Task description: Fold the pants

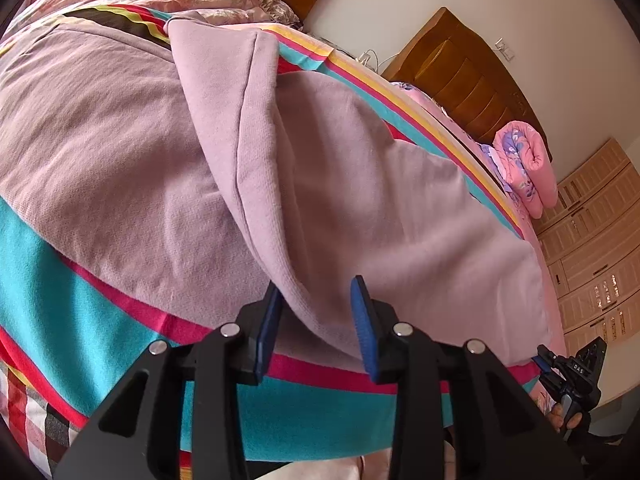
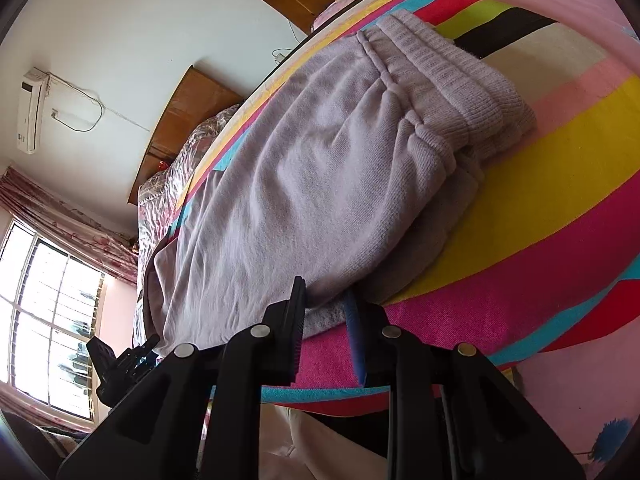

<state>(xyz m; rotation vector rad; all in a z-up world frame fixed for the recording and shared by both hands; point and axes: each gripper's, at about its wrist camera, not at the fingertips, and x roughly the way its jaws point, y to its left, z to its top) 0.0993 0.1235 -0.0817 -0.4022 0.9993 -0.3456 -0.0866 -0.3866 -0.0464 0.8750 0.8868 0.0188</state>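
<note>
left gripper (image 1: 320, 316): fingers spread apart, a drooping fold of the pants (image 1: 160, 140) hangs between the blue pads but nothing's pinched, so it's released imo

pants location: spread on the striped blanket (image 1: 60, 280) on the bed, one layer flopped over the other down the middle

feel: soft fleecy knit, light-ish, totally limp, it'll sag and bunch wherever you lift, not slippery

where to grab: near hem edge on the left side, and the near edge below the ribbed waistband (image 2: 460, 92) on the right, since doubled seams hold better

long axis: runs left to right across the bed, waistband at the right end, legs heading off left

right gripper (image 2: 326, 308): fingers apart around the near edge of the pants, cloth sits between them, can't tell if it's actually clamped
</note>
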